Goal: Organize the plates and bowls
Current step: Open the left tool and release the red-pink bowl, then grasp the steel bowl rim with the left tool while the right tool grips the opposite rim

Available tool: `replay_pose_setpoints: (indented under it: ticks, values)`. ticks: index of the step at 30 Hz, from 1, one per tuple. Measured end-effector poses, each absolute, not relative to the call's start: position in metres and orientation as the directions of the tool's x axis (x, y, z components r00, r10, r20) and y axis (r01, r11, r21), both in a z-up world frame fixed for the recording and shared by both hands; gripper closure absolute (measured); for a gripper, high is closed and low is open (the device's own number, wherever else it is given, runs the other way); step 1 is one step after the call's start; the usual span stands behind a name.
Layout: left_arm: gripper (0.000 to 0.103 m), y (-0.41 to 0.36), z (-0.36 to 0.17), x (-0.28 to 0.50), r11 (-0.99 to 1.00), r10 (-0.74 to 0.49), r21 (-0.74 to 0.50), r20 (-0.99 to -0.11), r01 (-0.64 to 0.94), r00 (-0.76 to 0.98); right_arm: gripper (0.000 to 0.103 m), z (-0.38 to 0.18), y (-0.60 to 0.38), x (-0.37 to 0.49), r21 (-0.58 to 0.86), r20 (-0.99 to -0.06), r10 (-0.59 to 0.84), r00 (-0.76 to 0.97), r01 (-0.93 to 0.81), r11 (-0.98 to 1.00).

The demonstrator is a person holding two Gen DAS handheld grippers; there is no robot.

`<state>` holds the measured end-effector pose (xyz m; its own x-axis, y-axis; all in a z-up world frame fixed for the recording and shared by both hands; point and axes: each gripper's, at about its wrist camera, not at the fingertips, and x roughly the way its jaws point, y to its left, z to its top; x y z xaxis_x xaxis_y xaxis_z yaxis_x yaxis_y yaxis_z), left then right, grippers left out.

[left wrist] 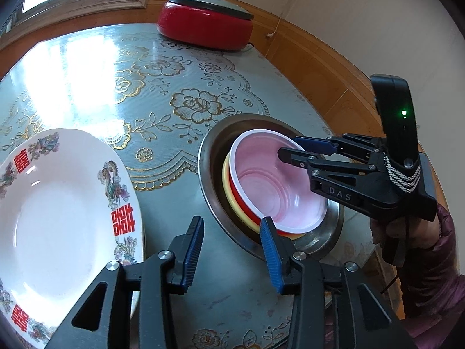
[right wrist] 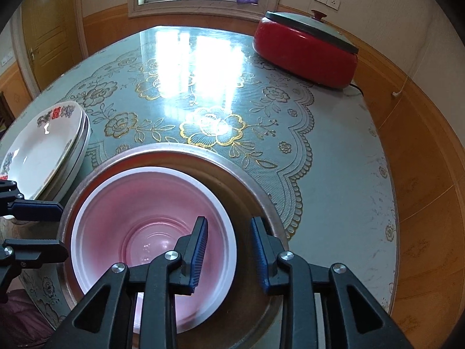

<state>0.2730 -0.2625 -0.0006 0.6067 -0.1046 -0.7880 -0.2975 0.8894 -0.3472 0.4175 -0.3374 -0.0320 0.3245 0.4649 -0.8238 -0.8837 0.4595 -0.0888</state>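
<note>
On the table (right wrist: 334,151), I'm seeing the red bowl (left wrist: 279,183) sitting nested in a yellow one inside the metal basin (left wrist: 212,157). Left fingers (left wrist: 232,250) are spread, gripping nothing. Right fingers (right wrist: 229,250) are straddling the bowl's rim, pads apart. Only the left view is showing "DAS" on the right gripper; the plates (right wrist: 49,151) are showing red double-happiness characters.

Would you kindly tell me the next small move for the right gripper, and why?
Probably lift the right gripper clear. Its jaws stand open astride the rim of the red plastic bowl, already nested in the yellow bowl inside the steel basin, so nothing remains to place.
</note>
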Motion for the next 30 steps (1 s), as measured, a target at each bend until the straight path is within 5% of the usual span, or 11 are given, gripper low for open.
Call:
replay_pose_setpoints:
  ticks: [17, 30]
  values:
    - [0.064, -0.25, -0.001, 0.283, 0.876, -0.05, -0.32, -0.803, -0.36, 0.593, 0.073, -0.035, -0.442, 0.468, 0.435, -0.736, 0.657, 0.165, -0.629, 0.645]
    - [0.076, -0.26, -0.003, 0.3, 0.911, 0.036, -0.21, -0.818, -0.356, 0.574, 0.087, -0.04, -0.426, 0.454, 0.271, -0.767, 0.586, 0.261, -0.696, 0.665]
